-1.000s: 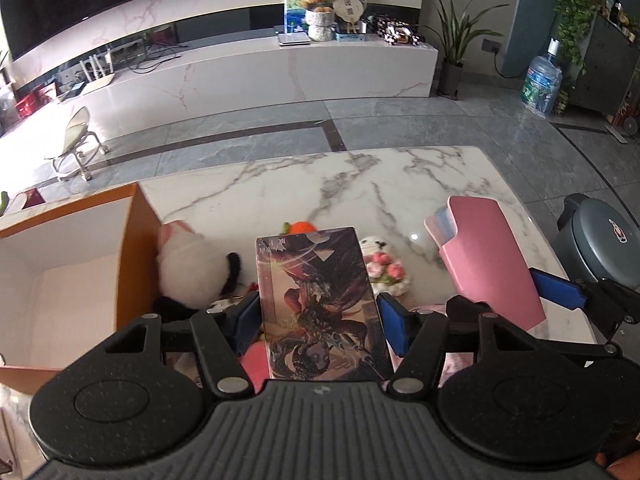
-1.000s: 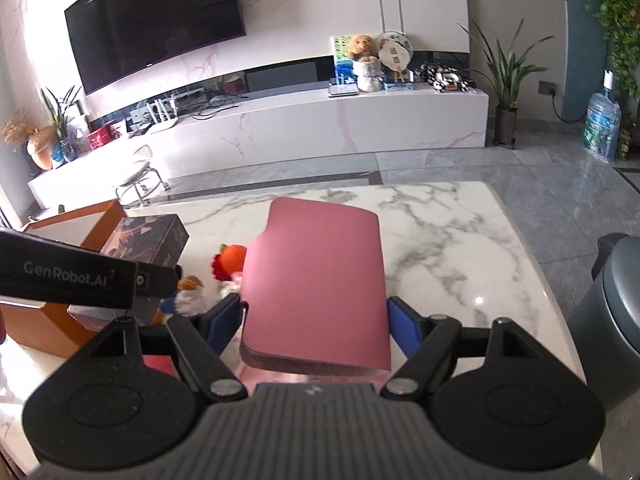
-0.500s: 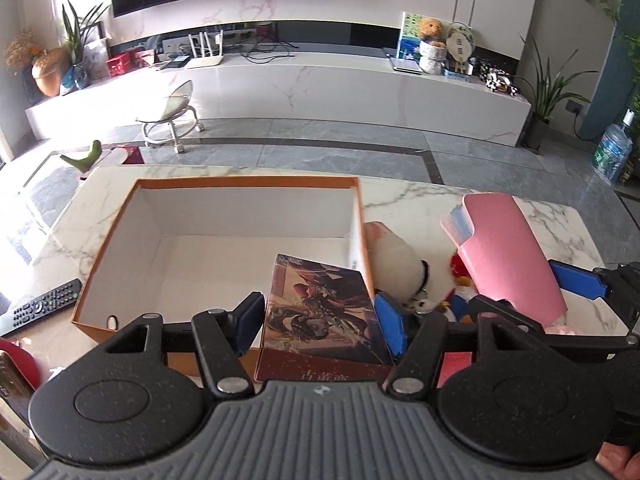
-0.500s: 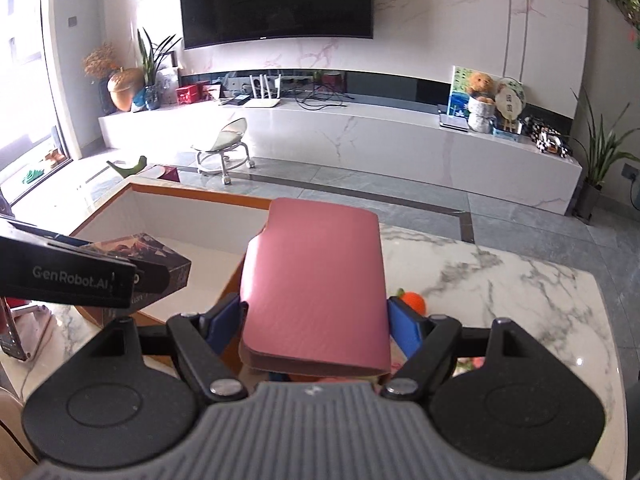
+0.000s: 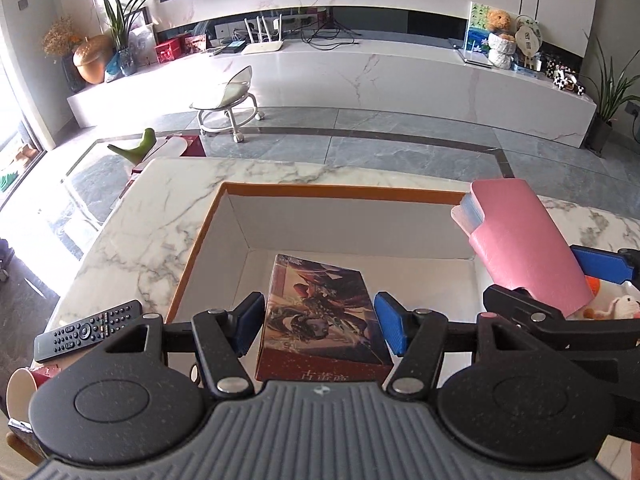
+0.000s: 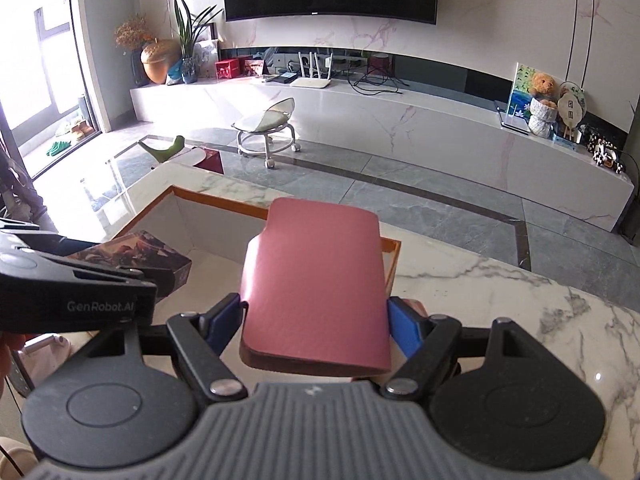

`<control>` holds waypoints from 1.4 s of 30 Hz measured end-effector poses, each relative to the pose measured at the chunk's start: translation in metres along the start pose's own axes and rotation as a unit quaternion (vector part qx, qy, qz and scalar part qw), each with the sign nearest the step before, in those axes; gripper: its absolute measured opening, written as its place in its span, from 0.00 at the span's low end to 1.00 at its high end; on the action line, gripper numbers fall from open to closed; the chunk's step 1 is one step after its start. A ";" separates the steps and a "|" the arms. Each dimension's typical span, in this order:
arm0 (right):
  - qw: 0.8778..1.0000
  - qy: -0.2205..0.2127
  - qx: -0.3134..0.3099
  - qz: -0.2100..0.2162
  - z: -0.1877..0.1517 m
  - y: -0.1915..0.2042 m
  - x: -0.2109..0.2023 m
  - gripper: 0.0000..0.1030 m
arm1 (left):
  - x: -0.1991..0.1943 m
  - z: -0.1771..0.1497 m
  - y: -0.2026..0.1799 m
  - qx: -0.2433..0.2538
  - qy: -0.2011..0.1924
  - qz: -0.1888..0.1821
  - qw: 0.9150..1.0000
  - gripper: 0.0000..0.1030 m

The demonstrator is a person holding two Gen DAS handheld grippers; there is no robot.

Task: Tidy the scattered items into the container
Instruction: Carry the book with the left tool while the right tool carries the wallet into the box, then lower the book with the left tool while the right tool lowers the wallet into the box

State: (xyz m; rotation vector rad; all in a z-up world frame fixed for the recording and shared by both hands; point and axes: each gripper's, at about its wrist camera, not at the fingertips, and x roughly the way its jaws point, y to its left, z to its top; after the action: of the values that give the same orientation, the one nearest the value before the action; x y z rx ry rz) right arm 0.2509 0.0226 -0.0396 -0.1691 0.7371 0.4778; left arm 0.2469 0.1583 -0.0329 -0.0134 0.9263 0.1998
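We are at the step where things go into the box, the big orange one with white walls that sits on the marble worktop. Our left gripper is over the open box, and its blue fingers are clenched on the sides of a picture box. It hangs above the white floor of the box, and we think it is not touching it yet. Our right gripper is grasping a pink case between its blue fingers. The case is flat and held up in the air, near the right wall of the box, partly over the rim. A few small toys lie on the worktop past that wall, so there is more to tidy later. A remote lies on the worktop to the left of the box. Next, we think the left hand should go down a little and let go, so the picture box lies flat on the bottom. Then the right hand should move the pink case over the open part, clear of the rim, and let it go beside the picture box. We must keep the two grippers from bumping, since they are close.
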 end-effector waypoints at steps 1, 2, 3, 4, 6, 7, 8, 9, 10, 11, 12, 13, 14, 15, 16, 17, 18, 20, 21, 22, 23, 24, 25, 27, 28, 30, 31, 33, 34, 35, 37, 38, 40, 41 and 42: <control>1.000 0.006 -0.003 -0.002 0.002 0.002 0.009 0.77 | 0.007 0.000 0.002 -0.001 0.006 0.002 1.000 0.69; 1.000 0.011 -0.005 -0.003 0.004 0.003 0.018 0.77 | 0.014 0.001 0.004 -0.001 0.012 0.003 1.000 0.69; 1.000 0.016 -0.008 -0.005 0.006 0.005 0.026 0.77 | 0.021 0.000 0.006 0.000 0.020 0.004 1.000 0.69; 1.000 0.021 -0.010 -0.006 0.007 0.006 0.034 0.77 | 0.027 0.000 0.008 0.001 0.027 0.005 1.000 0.69; 0.999 0.030 -0.013 -0.009 0.009 0.009 0.049 0.77 | 0.039 0.000 0.013 0.003 0.040 0.007 0.999 0.69; 0.999 0.035 -0.012 -0.010 0.009 0.009 0.055 0.77 | 0.045 0.001 0.014 0.003 0.047 0.008 0.999 0.69; 0.999 0.040 -0.011 -0.012 0.009 0.009 0.061 0.77 | 0.051 0.001 0.015 0.004 0.055 0.007 0.998 0.69; 0.999 0.046 -0.010 -0.014 0.009 0.010 0.068 0.77 | 0.058 0.002 0.017 0.005 0.066 0.006 0.998 0.69; 0.998 0.052 -0.008 -0.015 0.010 0.011 0.075 0.77 | 0.064 0.003 0.018 0.007 0.075 0.002 0.997 0.69; 0.998 0.059 -0.006 -0.018 0.009 0.012 0.082 0.77 | 0.069 0.003 0.019 0.009 0.083 -0.001 0.997 0.69; 0.998 0.066 -0.005 -0.021 0.009 0.013 0.089 0.77 | 0.073 0.003 0.020 0.012 0.090 -0.005 0.996 0.69; 0.997 0.073 -0.003 -0.025 0.009 0.012 0.095 0.77 | 0.077 0.004 0.020 0.016 0.096 -0.010 0.995 0.69; 0.996 0.081 0.000 -0.027 0.009 0.011 0.102 0.77 | 0.081 0.004 0.021 0.021 0.102 -0.014 0.994 0.69; 0.996 0.088 0.002 -0.029 0.010 0.011 0.107 0.77 | 0.085 0.004 0.021 0.026 0.109 -0.017 0.994 0.69; 0.995 0.093 0.001 -0.029 0.010 0.011 0.110 0.77 | 0.090 0.005 0.022 0.029 0.117 -0.019 0.993 0.69; 0.995 0.097 0.000 -0.030 0.011 0.011 0.114 0.77 | 0.095 0.005 0.022 0.031 0.125 -0.021 0.991 0.69; 0.994 0.103 0.000 -0.031 0.012 0.012 0.118 0.77 | 0.099 0.005 0.024 0.030 0.131 -0.022 0.991 0.69; 0.992 0.123 0.005 -0.032 0.015 0.013 0.125 0.77 | 0.103 0.004 0.026 0.030 0.134 -0.020 0.990 0.69; 0.991 0.130 0.004 -0.030 0.016 0.014 0.127 0.77 | 0.103 0.004 0.028 0.030 0.133 -0.021 0.990 0.69; 0.991 0.130 0.000 -0.027 0.015 0.015 0.128 0.77 | 0.104 0.003 0.029 0.031 0.132 -0.023 0.991 0.69; 0.991 0.130 -0.008 -0.027 0.015 0.017 0.129 0.77 | 0.104 0.002 0.030 0.033 0.131 -0.024 0.991 0.69; 0.991 0.132 -0.014 -0.028 0.014 0.019 0.130 0.77 | 0.105 0.001 0.030 0.035 0.131 -0.024 0.990 0.69; 0.990 0.135 -0.018 -0.030 0.014 0.021 0.132 0.77 | 0.105 0.001 0.031 0.036 0.132 -0.023 0.990 0.69; 0.989 0.140 -0.026 -0.032 0.013 0.024 0.135 0.77 | 0.107 -0.001 0.033 0.035 0.136 -0.022 0.990 0.69; 0.989 0.142 -0.029 -0.031 0.013 0.025 0.136 0.77 | 0.108 -0.002 0.034 0.033 0.139 -0.022 0.989 0.69; 0.988 0.144 -0.045 -0.032 0.012 0.029 0.139 0.77 | 0.108 -0.003 0.036 0.031 0.143 -0.023 0.989 0.69; 0.987 0.146 -0.058 -0.031 0.012 0.031 0.141 0.77 | 0.107 -0.003 0.036 0.030 0.143 -0.023 0.989 0.69; 0.985 0.149 -0.081 -0.030 0.011 0.035 0.144 0.77 | 0.106 -0.003 0.036 0.029 0.143 -0.019 0.989 0.67; 0.984 0.152 -0.086 -0.029 0.011 0.036 0.146 0.77 | 0.106 -0.003 0.036 0.028 0.144 -0.015 0.989 0.67; 0.983 0.154 -0.092 -0.027 0.010 0.037 0.147 0.77 | 0.106 -0.003 0.036 0.025 0.143 -0.013 0.989 0.66; 0.981 0.158 -0.107 -0.025 0.008 0.040 0.150 0.77 | 0.105 -0.003 0.036 0.019 0.140 -0.014 0.990 0.66; 0.980 0.159 -0.116 -0.025 0.006 0.041 0.150 0.77 | 0.104 -0.003 0.036 0.017 0.140 -0.014 0.990 0.66; 0.979 0.159 -0.124 -0.023 0.005 0.043 0.150 0.77 | 0.104 -0.002 0.037 0.013 0.140 -0.015 0.990 0.66; 0.979 0.160 -0.124 -0.022 0.005 0.043 0.150 0.77 | 0.103 -0.002 0.038 0.009 0.139 -0.017 0.990 0.66; 0.979 0.162 -0.124 -0.021 0.005 0.042 0.151 0.77 | 0.102 -0.002 0.041 0.001 0.136 -0.021 0.991 0.66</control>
State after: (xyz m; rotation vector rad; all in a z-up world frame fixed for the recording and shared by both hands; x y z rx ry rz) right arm 0.3303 0.1155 -0.1375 -0.5048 0.9891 0.5073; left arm 0.2978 0.2150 -0.1116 -0.0588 1.1967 0.1603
